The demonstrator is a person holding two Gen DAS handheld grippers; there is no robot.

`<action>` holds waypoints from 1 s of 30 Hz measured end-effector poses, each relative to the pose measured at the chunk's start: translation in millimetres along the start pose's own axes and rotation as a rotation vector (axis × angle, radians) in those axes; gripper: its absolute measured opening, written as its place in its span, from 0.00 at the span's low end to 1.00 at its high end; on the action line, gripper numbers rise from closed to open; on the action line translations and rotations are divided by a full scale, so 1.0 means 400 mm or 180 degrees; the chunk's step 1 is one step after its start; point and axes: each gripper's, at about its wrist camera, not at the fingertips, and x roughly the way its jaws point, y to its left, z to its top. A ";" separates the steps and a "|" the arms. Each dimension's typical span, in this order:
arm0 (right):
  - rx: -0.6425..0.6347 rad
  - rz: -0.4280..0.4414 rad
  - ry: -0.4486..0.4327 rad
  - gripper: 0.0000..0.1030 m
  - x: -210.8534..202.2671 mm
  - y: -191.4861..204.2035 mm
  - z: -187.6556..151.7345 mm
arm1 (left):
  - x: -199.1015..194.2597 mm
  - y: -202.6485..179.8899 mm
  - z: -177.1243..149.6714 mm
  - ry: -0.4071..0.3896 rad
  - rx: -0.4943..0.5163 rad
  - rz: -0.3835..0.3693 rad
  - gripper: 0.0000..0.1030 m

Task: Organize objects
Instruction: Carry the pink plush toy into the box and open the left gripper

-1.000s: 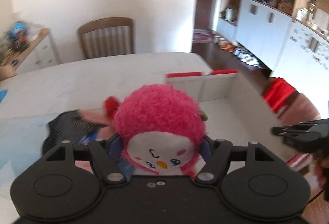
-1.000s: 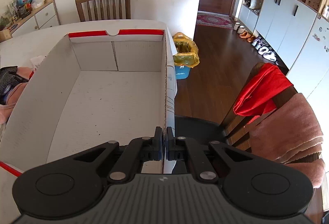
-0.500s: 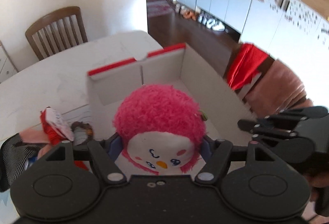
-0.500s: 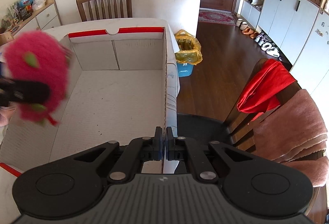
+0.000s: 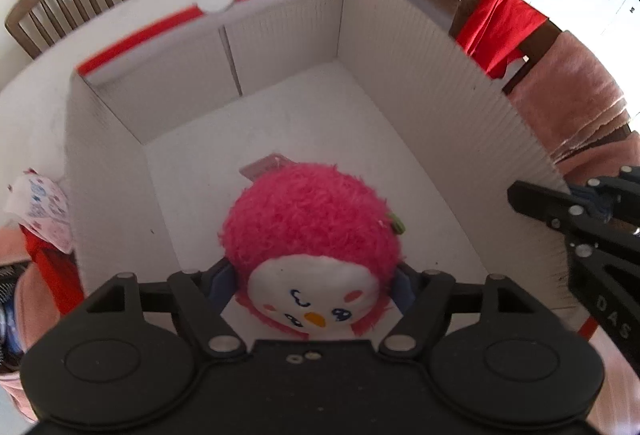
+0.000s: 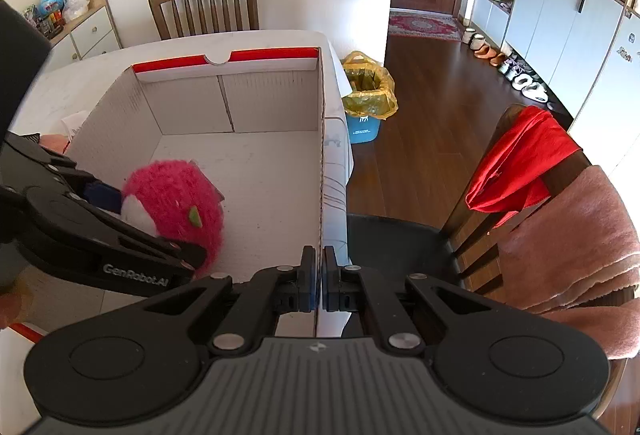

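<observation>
A pink plush toy (image 5: 312, 231) with a white face is held between the blue-padded fingers (image 5: 218, 285) of the left gripper (image 5: 312, 285), the pads being set against both sides of its head; the jaws stand wide around the toy and have just been opening a little further, with the toy between them and the pads seen touching its fur; the toy is carried inside the white corrugated box (image 5: 420, 75), low over the box floor near the left wall, face turned towards the camera; whether it rests on the floor cannot be told. A small pinkish tag or card (image 5: 266, 167) is seen just beyond the toy, on or close over the floor. In the right wrist view the same toy (image 6: 172, 207) is seen within the box (image 6: 120, 123), gripped by the left gripper (image 6: 120, 223), which reaches in over the near left side. The right gripper (image 6: 320, 283) is closed, its two fingers pressed on the upper edge of the right wall of the box, with the thin cardboard between them; in the left wrist view it (image 5: 560, 203) is seen at the same wall. The box is trimmed in red along its far rim and stands on a white table (image 6: 60, 91); some cloth items (image 5: 36, 211) lie just outside the left wall. A chair draped with red fabric (image 6: 516, 163) and a pink towel (image 6: 576, 243) stands beside the table to the right; a wooden chair (image 6: 204, 7) is placed at the far side.
</observation>
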 end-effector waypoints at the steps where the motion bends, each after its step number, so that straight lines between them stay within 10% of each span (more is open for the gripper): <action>1: 0.0000 0.0000 0.0002 0.02 -0.001 0.002 0.000 | 0.003 0.002 -0.004 0.0013 -0.0004 -0.0006 0.75; 30: 0.0089 -0.0151 0.0152 0.02 0.000 0.018 -0.018 | -0.249 0.121 -0.066 -0.0755 -0.0223 -0.0201 0.84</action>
